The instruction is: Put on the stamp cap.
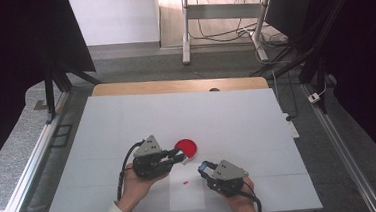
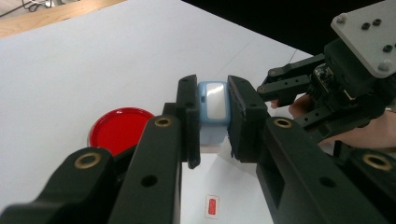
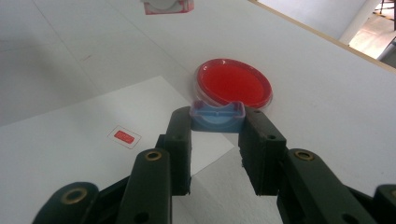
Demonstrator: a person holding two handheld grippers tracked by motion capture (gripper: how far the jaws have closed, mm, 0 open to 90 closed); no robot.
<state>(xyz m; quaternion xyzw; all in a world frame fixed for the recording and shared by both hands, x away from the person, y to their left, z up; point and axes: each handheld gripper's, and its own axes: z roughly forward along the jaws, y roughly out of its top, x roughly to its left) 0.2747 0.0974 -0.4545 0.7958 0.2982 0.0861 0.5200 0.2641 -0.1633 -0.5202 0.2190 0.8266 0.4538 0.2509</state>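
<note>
My left gripper (image 2: 212, 121) pinches a small, light, rigid blue case (image 2: 213, 109) by its flat sides, and my right gripper (image 3: 217, 140) clamps its slippery blue lid (image 3: 217, 116).

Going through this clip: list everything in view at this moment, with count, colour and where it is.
Red dish: one, round, shallow, clear-rimmed, on the white table top near the middle.
Pale blue case part: one, with a white face, clamped between the left gripper's jaws.
Blue tray part: one, open-topped, clamped at the tips of the right gripper's jaws.
Paper sheet: one, white, flat on the near edge of the table.
Red tag: one, small, lying on the paper sheet.
Table: one, white top with a wooden far edge.
Left gripper: one, black, shut on the case part.
Right gripper: one, black, shut on the tray part.
Hands: two, coming in from the bottom.
</note>
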